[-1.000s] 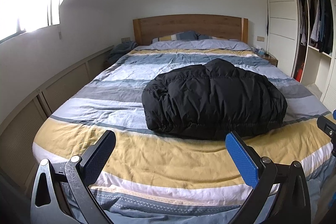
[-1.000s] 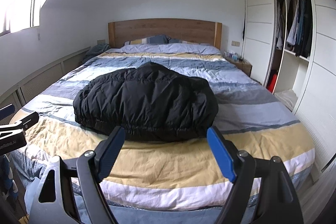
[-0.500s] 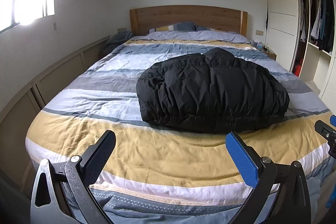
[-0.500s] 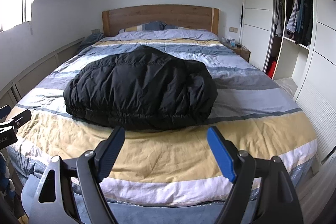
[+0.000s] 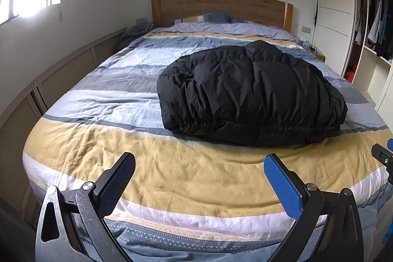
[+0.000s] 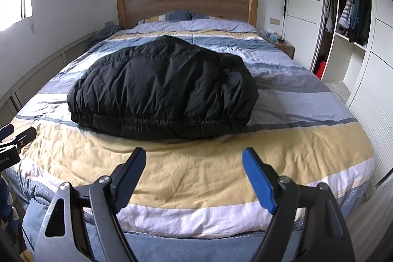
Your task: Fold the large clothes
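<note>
In the left wrist view, the left gripper (image 5: pixel 199 165) is held over the foot of the bed (image 5: pixel 73 139) with its two fingers spread wide, one black and one with a blue pad, and nothing is between them. The bed carries a striped duvet cover in yellow, blue, grey and white (image 5: pixel 196 178), a little wrinkled near the front edge. The black padded jacket with quilted seams (image 5: pixel 250 92) lies in a thick bundle (its gathered hem turned to the camera) in the middle of the bed, somewhat to the right in this view, well apart from the gripper. Behind it stand the wooden headboard (image 5: pixel 221 7) and a striped pillow (image 5: pixel 203 17). At the right edge of the picture a part of the right gripper (image 5: pixel 382 157) comes in. In the right wrist view, the right gripper (image 6: pixel 194 162) also stands wide open and empty above the yellow stripe at the foot of the bed. Here the jacket lies ahead and somewhat to the left, resting on the blue and grey stripes, not touched by either gripper. On the right side an open wardrobe with hanging clothes (image 6: pixel 353 9) is seen, and a small wooden nightstand (image 6: pixel 285 44) stands beside the head of the bed.
</note>
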Motion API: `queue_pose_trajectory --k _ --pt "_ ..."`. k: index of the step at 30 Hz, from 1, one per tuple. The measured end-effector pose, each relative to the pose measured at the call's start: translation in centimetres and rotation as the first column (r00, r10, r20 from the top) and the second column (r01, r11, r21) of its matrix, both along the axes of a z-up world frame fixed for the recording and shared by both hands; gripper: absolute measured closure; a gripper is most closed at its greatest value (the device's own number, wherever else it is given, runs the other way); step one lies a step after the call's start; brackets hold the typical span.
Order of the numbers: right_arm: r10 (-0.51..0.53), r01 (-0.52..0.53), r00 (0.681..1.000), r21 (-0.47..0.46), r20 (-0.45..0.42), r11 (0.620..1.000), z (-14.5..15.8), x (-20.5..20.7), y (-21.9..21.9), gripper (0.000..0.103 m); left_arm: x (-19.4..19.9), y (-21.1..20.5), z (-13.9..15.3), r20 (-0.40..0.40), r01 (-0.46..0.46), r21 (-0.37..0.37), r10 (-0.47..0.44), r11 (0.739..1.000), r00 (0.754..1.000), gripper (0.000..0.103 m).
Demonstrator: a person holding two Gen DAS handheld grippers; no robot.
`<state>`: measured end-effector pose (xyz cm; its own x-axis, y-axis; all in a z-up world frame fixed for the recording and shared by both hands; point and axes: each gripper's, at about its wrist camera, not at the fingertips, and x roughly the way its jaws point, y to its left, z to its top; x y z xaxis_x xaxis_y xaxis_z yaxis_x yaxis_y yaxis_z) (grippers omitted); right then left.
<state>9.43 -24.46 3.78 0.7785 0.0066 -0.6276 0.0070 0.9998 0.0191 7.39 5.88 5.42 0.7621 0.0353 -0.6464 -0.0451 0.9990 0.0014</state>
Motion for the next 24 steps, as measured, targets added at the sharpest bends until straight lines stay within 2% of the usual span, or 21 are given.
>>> queue_pose_trajectory --k 24 --pt "-0.014 0.015 0.997 0.016 -0.077 1.0 -2.7 2.4 -0.9 0.023 2.4 0.2 -2.6 -0.076 0.011 0.011 -0.01 1.0 0.997 0.001"
